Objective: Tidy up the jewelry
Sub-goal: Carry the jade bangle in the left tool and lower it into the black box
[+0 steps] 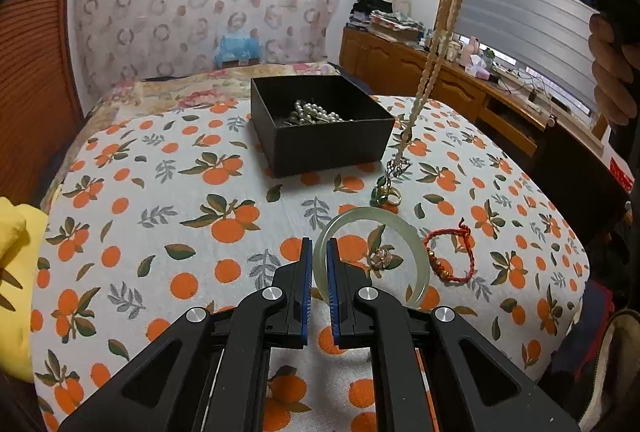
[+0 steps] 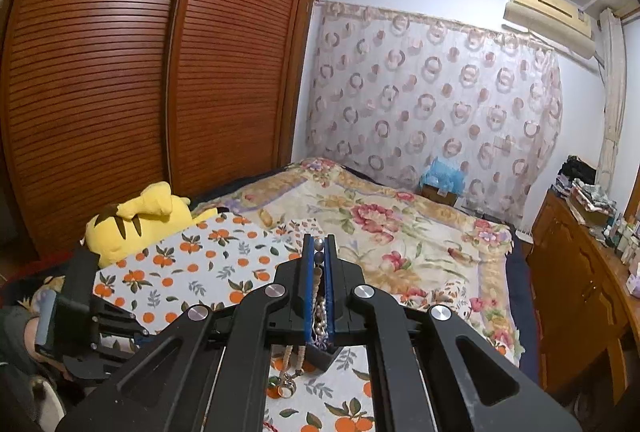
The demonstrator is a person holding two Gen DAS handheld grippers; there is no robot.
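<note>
My left gripper (image 1: 319, 252) is shut on the rim of a pale green jade bangle (image 1: 416, 256) lying on the orange-print cloth (image 1: 160, 200). A black open box (image 1: 320, 124) with pearls (image 1: 316, 112) inside stands further back. My right gripper (image 2: 319, 248) is shut on a beige beaded necklace (image 2: 318, 280) and holds it high. The necklace (image 1: 436, 40) hangs down beside the box, its green pendant and ring (image 1: 384, 192) touching the cloth. A red cord bracelet (image 1: 452, 256) lies right of the bangle. A small pink trinket (image 1: 378, 259) lies inside the bangle.
A yellow plush toy (image 2: 136, 220) lies at the cloth's left edge. A floral bedspread (image 2: 400, 232) lies beyond the cloth. A wooden dresser (image 1: 440, 72) with clutter stands at the right. A slatted wardrobe (image 2: 120, 72) stands at the left.
</note>
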